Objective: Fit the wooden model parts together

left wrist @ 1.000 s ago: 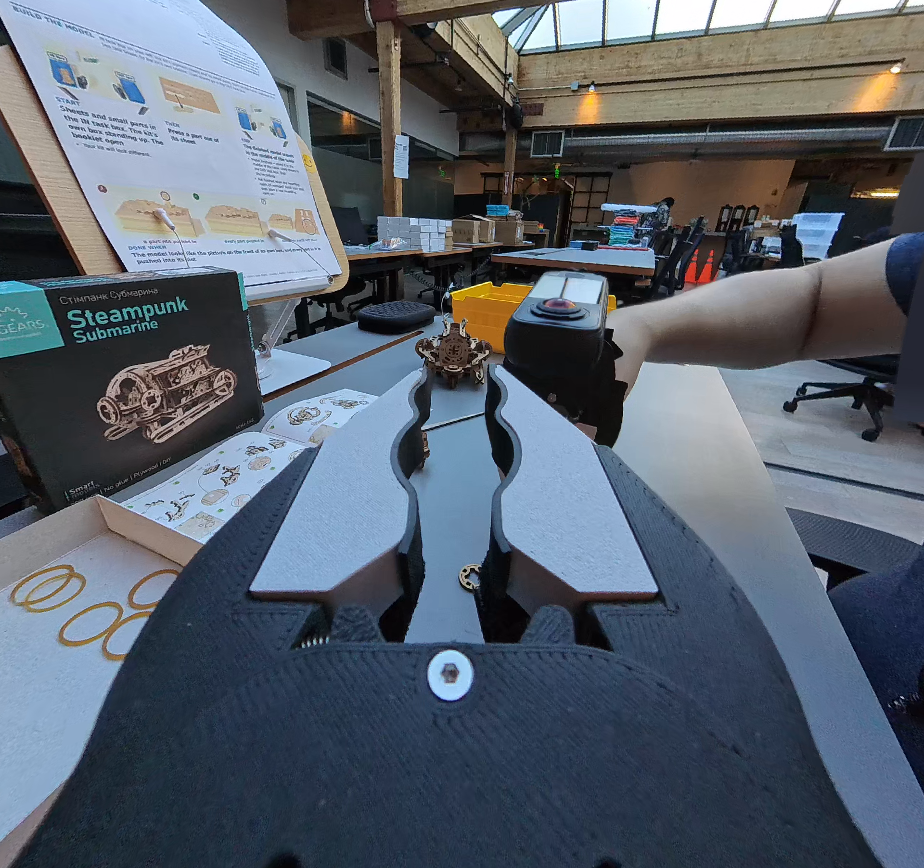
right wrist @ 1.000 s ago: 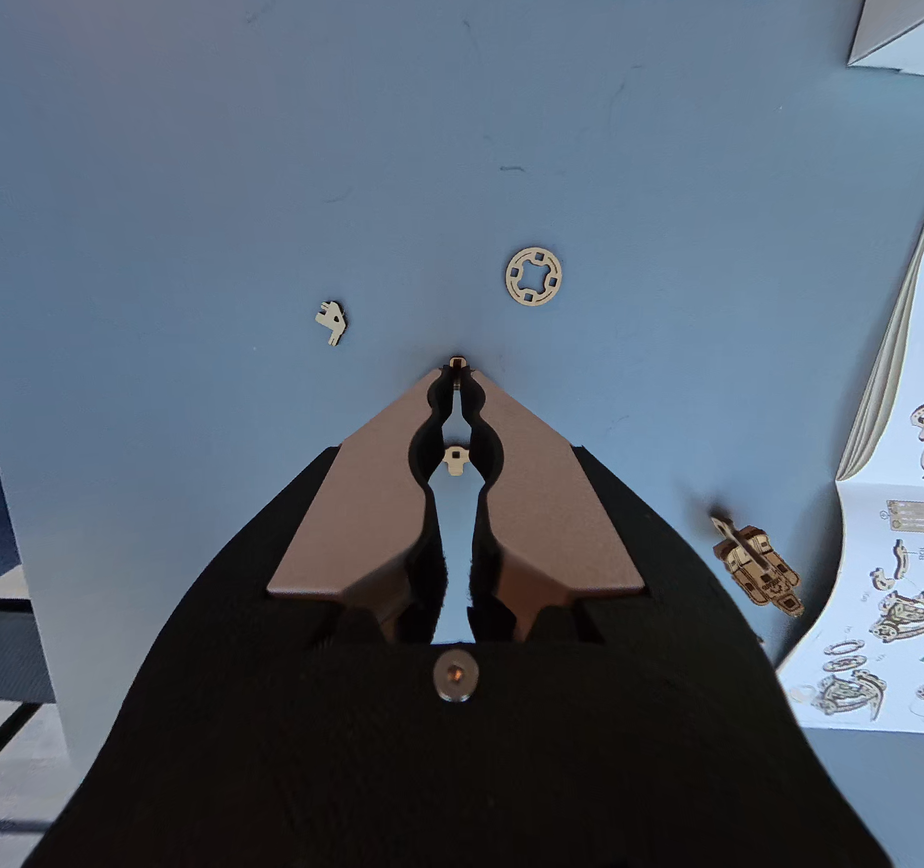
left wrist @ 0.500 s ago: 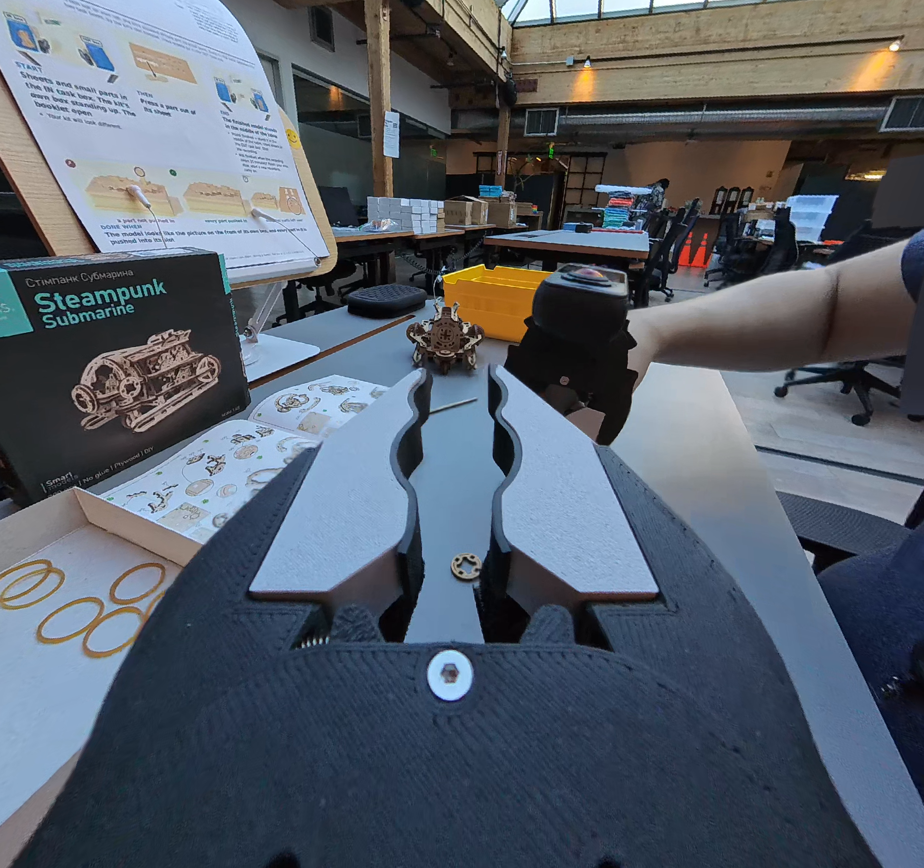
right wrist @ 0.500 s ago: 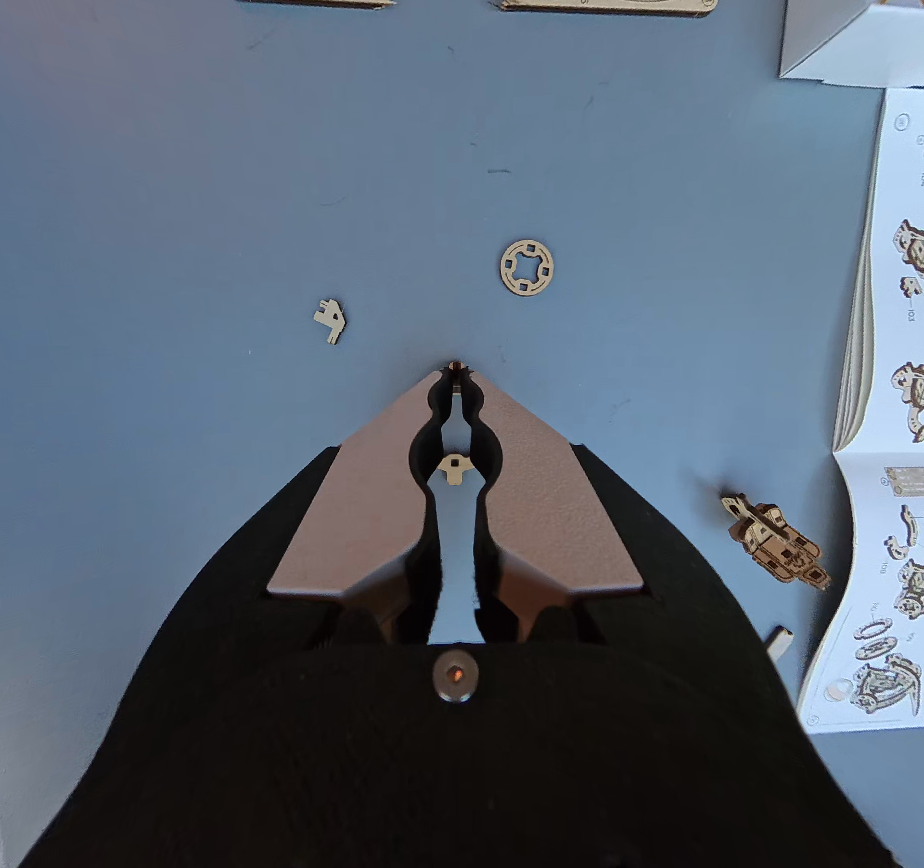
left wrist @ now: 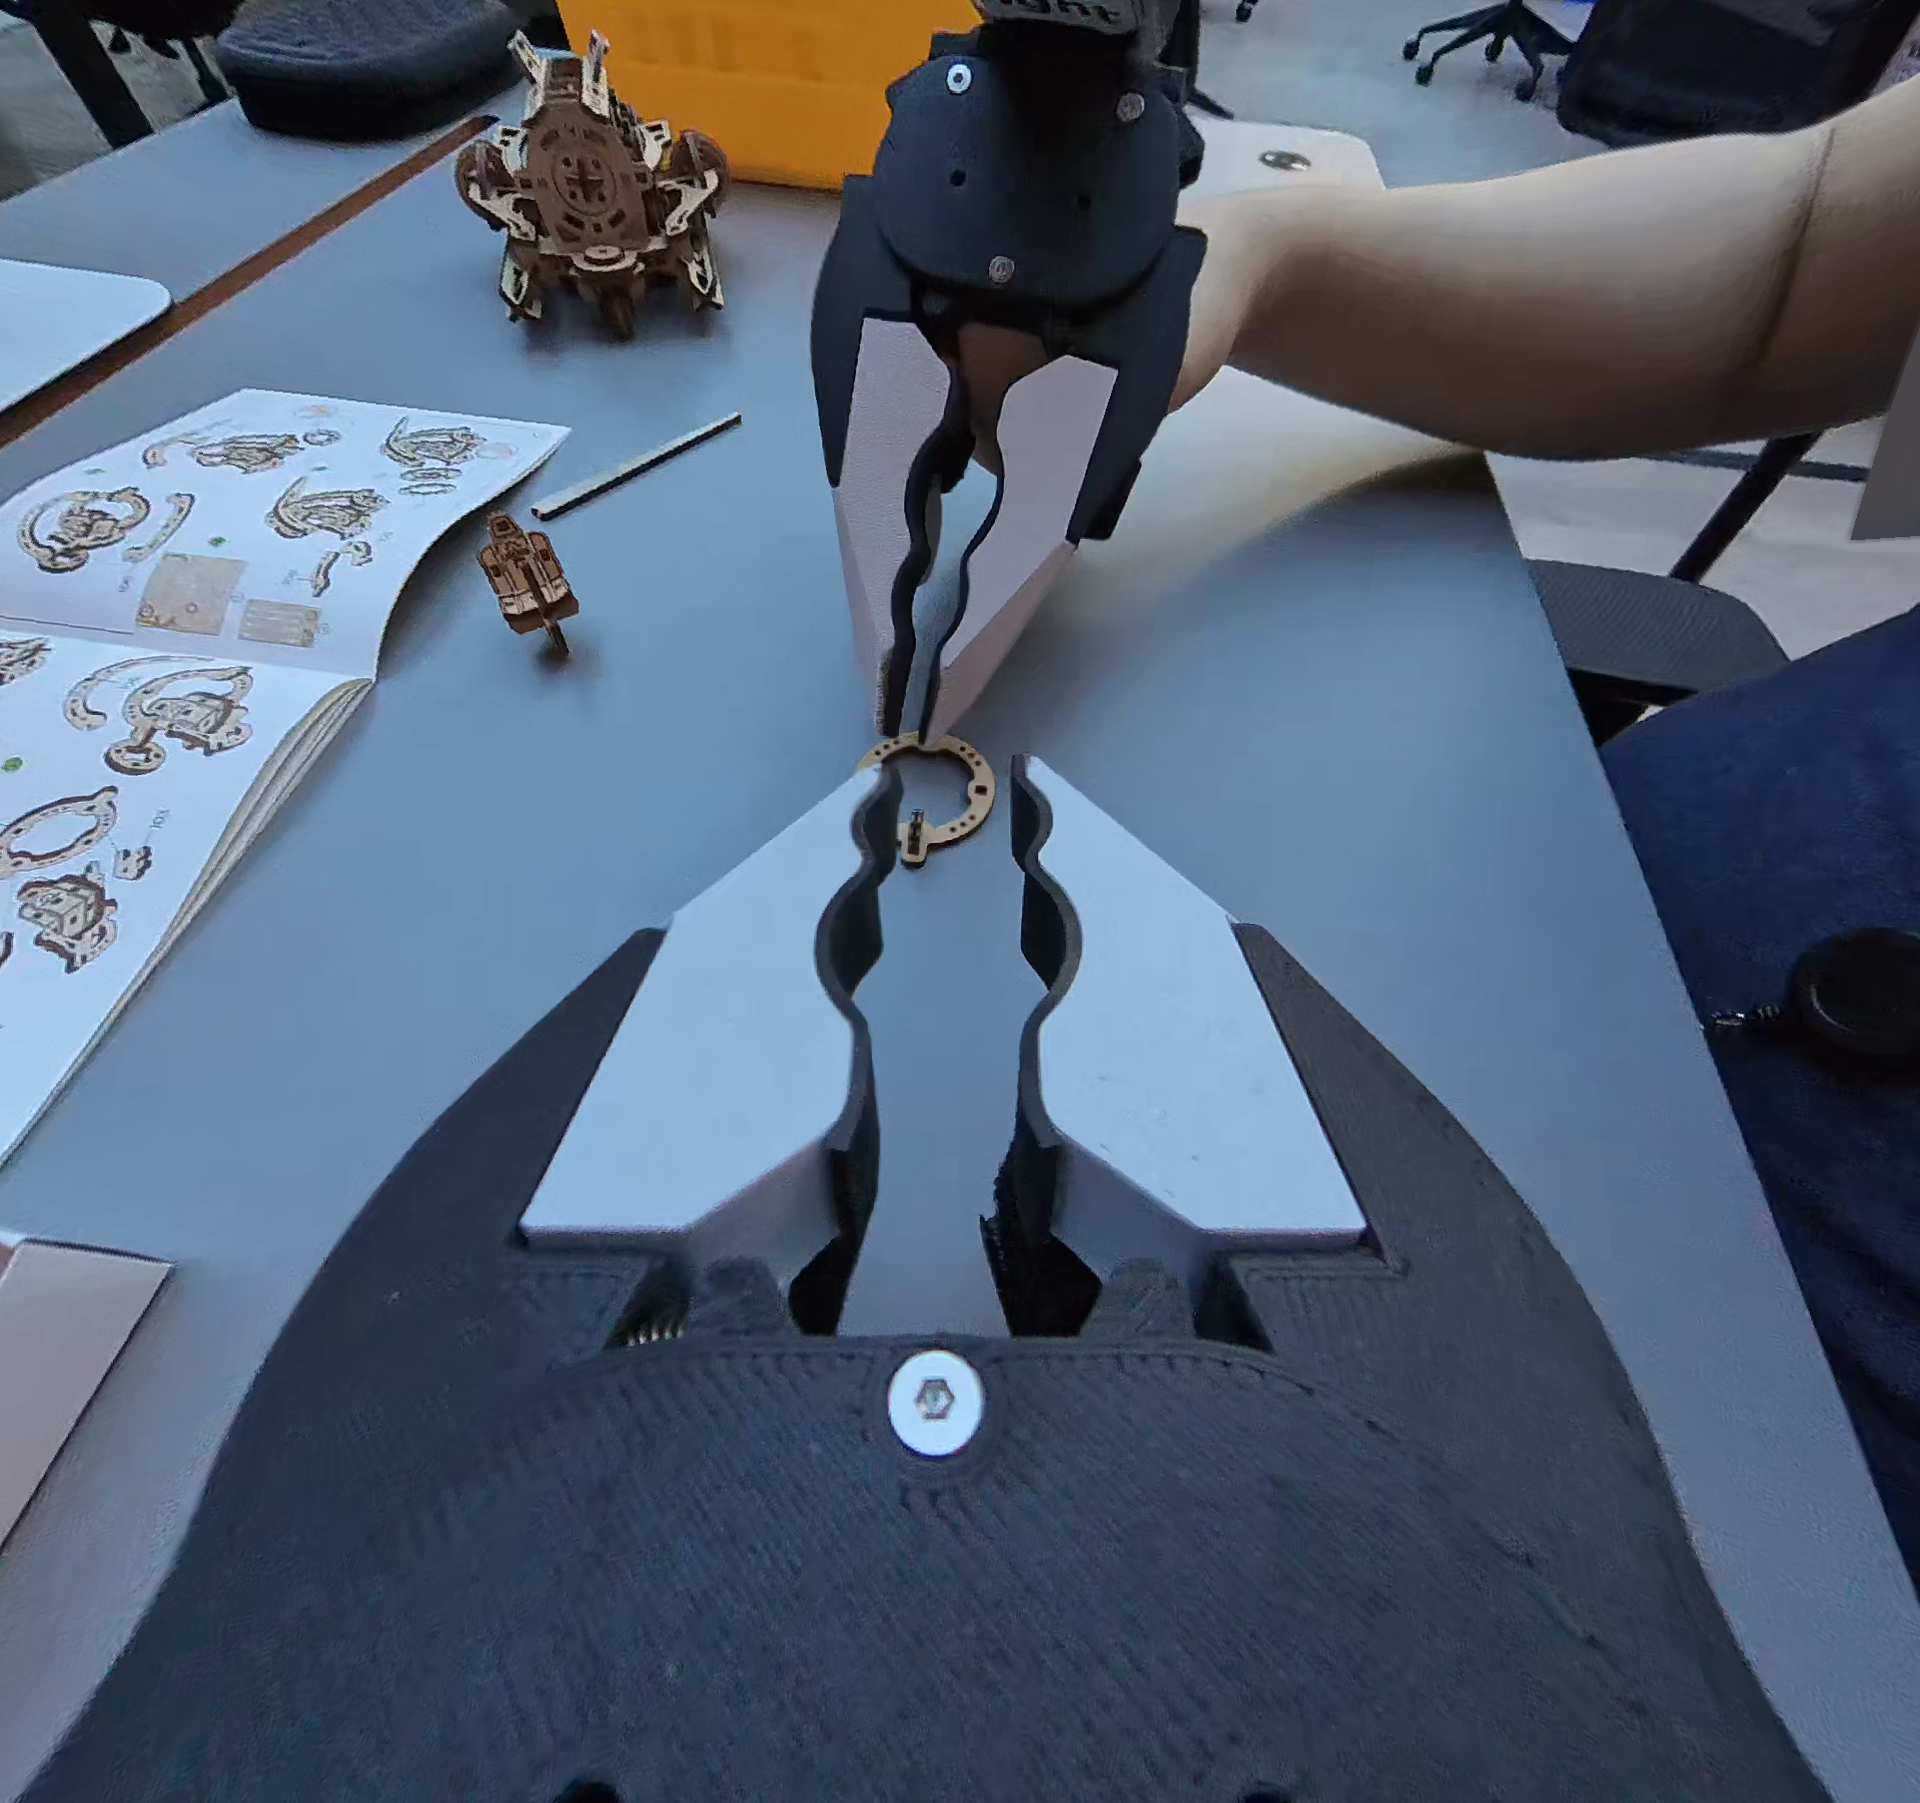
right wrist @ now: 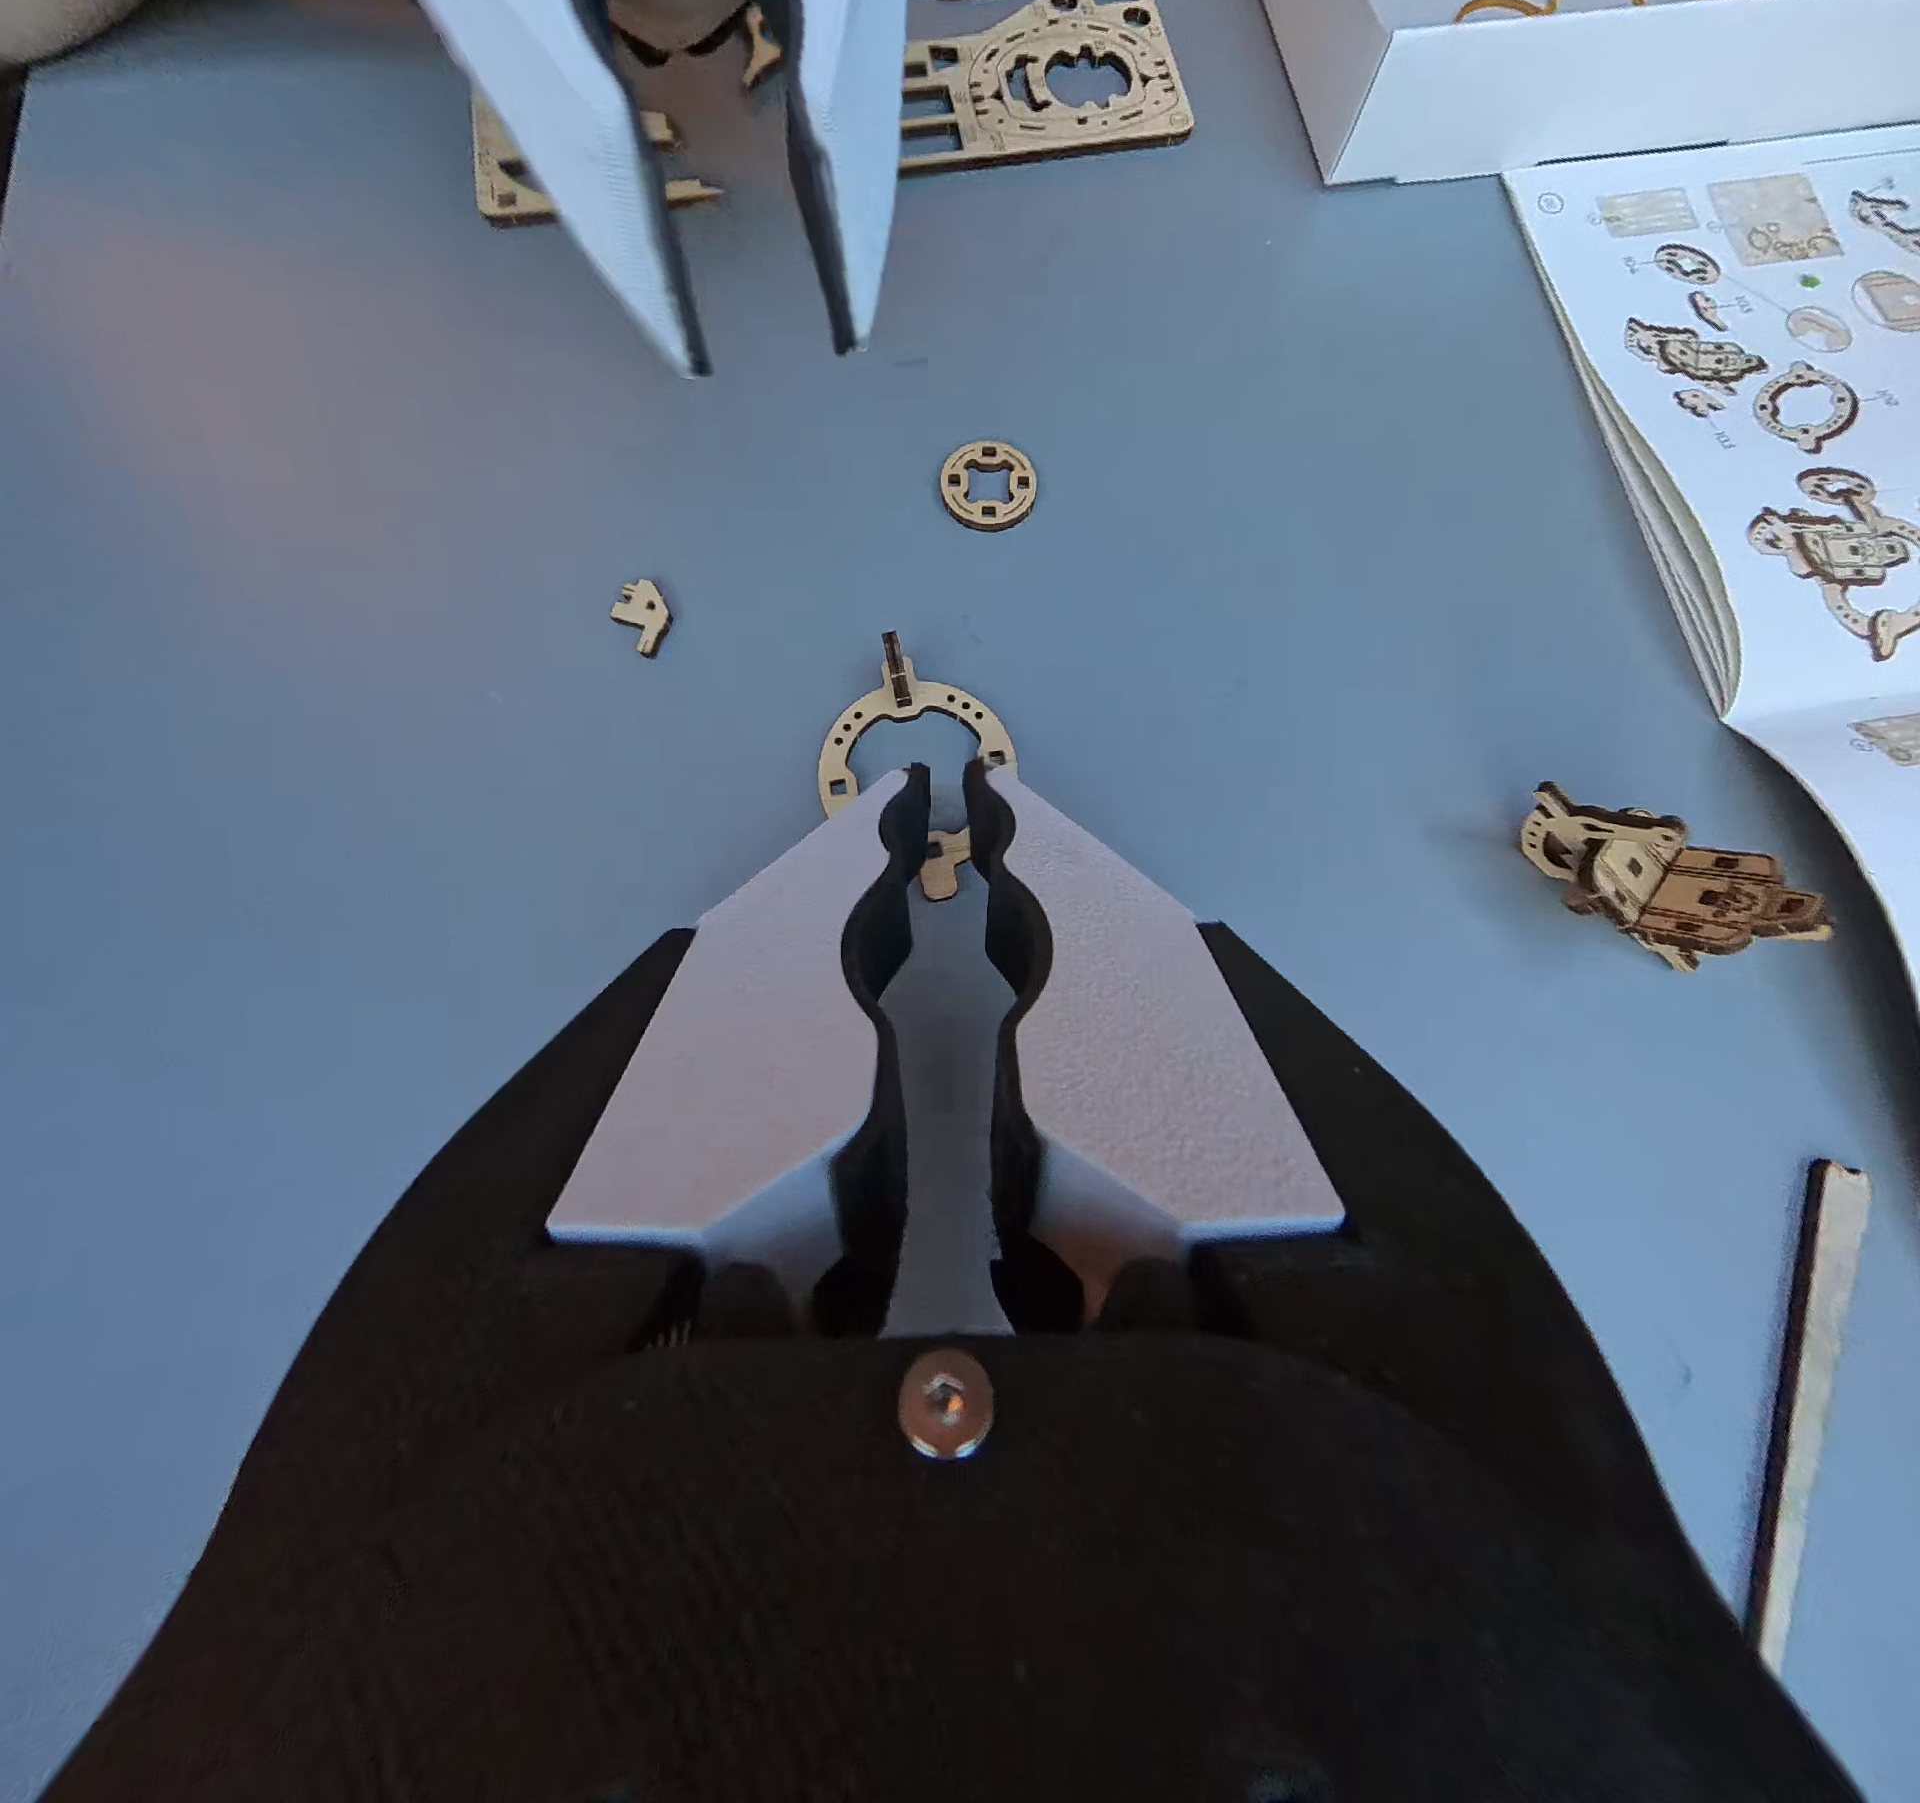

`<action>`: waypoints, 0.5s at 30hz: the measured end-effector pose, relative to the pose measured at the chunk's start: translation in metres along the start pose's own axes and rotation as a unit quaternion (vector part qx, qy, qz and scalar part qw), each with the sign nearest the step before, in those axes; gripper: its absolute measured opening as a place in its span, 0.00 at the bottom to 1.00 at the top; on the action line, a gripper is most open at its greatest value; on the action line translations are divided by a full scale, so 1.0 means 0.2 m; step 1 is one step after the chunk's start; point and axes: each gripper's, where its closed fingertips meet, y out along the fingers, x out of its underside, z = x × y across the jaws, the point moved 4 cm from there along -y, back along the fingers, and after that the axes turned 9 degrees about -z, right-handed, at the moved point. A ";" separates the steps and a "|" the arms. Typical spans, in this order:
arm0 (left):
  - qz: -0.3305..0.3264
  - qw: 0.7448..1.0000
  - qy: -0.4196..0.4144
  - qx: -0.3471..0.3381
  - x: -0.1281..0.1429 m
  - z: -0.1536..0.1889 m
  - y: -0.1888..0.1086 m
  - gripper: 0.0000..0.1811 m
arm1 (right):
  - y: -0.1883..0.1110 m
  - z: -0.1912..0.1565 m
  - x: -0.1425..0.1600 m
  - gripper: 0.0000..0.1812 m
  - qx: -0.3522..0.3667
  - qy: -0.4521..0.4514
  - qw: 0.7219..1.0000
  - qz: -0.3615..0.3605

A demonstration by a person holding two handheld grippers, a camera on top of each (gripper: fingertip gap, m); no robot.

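Note:
A flat wooden ring (right wrist: pixel 844 751) with small holes and a short peg (right wrist: pixel 891 662) at its far side lies on the grey table. My right gripper (right wrist: pixel 945 771) points down at it with its jaws slightly apart. Its tips are over the ring's near side, and a tab of the ring shows between the fingers. In the left wrist view the ring (left wrist: pixel 977 789) lies between the tips of my open left gripper (left wrist: pixel 951 779). The right gripper (left wrist: pixel 910 727) comes down onto its far edge. The left gripper (right wrist: pixel 769 351) also shows at the top of the right wrist view.
A round wooden disc (right wrist: pixel 988 486) and a small piece (right wrist: pixel 642 617) lie past the ring. A small sub-assembly (right wrist: pixel 1662 880), the open booklet (right wrist: pixel 1766 454), a wooden stick (right wrist: pixel 1813 1390), part sheets (right wrist: pixel 1039 91) and a white box (right wrist: pixel 1558 70) surround them. A finished model (left wrist: pixel 587 184) and a yellow bin (left wrist: pixel 748 18) stand far back. The small piece (right wrist: pixel 642 617) is about equally far from each gripper, around 7 cm.
The right gripper held the ring edge-on and shut; its jaws have now parted and the ring lies flat. The left gripper has tilted down and moved in to straddle the ring.

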 end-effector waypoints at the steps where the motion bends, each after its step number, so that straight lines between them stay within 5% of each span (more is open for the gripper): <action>1: -0.014 1.000 0.003 -0.006 0.01 -0.01 0.01 0.08 | 0.01 -0.01 0.01 0.03 -0.005 -0.005 1.000 -0.003; 15: -0.131 0.991 0.019 -0.003 0.07 -0.03 0.19 0.05 | 0.05 -0.01 0.04 0.00 -0.033 0.007 0.999 0.024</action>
